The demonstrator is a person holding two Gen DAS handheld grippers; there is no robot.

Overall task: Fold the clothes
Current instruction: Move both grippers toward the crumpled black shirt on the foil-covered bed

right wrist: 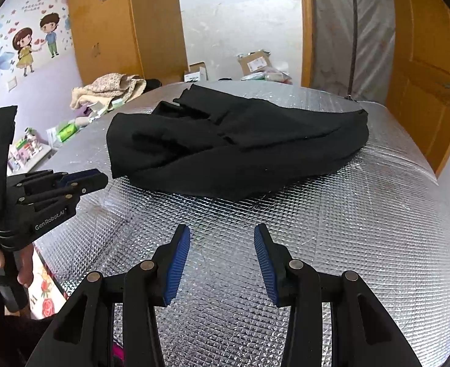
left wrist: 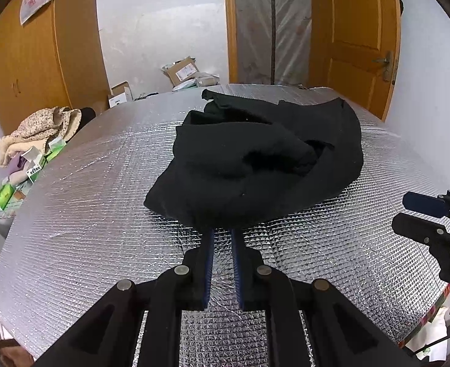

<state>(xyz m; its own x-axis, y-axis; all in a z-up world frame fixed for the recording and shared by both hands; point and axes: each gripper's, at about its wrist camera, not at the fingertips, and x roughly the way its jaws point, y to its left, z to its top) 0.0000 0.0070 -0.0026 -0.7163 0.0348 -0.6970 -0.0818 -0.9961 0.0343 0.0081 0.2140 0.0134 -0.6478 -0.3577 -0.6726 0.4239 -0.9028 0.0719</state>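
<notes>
Dead ahead on the foil tabletop (left wrist: 72,214): black garment (right wrist: 240,150), long axis left-right | left gripper (left wrist: 223,232) nearest, jaws narrow at its hem, grip unclear | right gripper (right wrist: 221,238) spread, empty

White walls, orange wooden door (left wrist: 359,30), wardrobe (right wrist: 108,30), cartoon wall stickers (right wrist: 35,46).

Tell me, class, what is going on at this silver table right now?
A person holds a gripper in each hand over a foil-covered table. A black garment lies crumpled on it, not yet folded. The left gripper, jaws narrow, sits at the garment's near edge. The right gripper is open and empty, short of the cloth.
</notes>
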